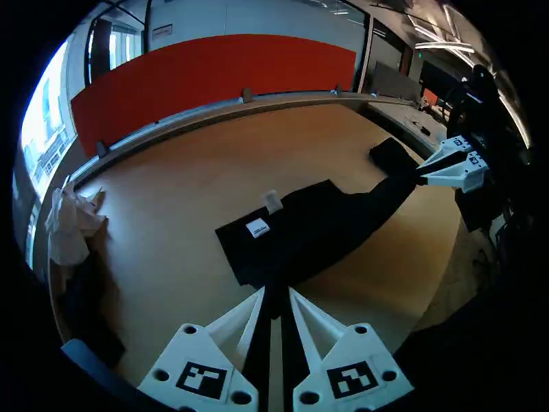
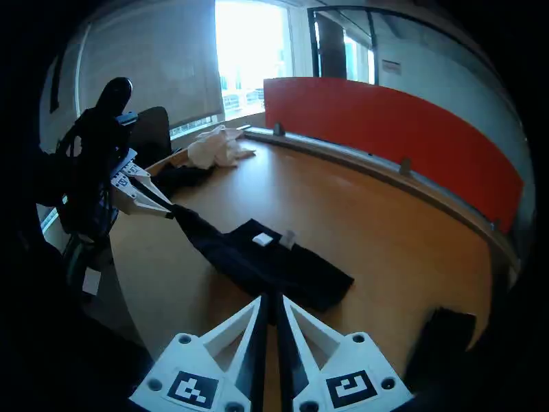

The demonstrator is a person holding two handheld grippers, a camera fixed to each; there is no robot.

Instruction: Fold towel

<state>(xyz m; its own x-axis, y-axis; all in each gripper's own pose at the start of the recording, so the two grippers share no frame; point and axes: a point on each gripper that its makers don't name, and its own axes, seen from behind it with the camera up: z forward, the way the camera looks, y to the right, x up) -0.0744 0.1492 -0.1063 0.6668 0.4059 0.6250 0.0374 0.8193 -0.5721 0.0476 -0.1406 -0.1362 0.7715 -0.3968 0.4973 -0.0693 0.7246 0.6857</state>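
Note:
A black towel (image 1: pixel 309 230) lies partly bunched on the wooden table (image 1: pixel 178 199), with two white tags near its middle. In the left gripper view my left gripper (image 1: pixel 276 303) is shut on the towel's near edge, the dark cloth pinched between its white fingers. Farther right, the right gripper (image 1: pixel 420 172) holds the towel's other end, lifted off the table. In the right gripper view my right gripper (image 2: pixel 271 303) is shut on the towel (image 2: pixel 274 264). The left gripper (image 2: pixel 170 209) grips the far end, pulled up in a taut strip.
A red partition (image 1: pixel 219 69) runs along the table's far edge. A crumpled white cloth (image 1: pixel 68 220) sits at one end of the table, with dark fabric (image 2: pixel 182 177) beside it. Another dark folded cloth (image 1: pixel 391 154) lies near the other end. Bare wood surrounds the towel.

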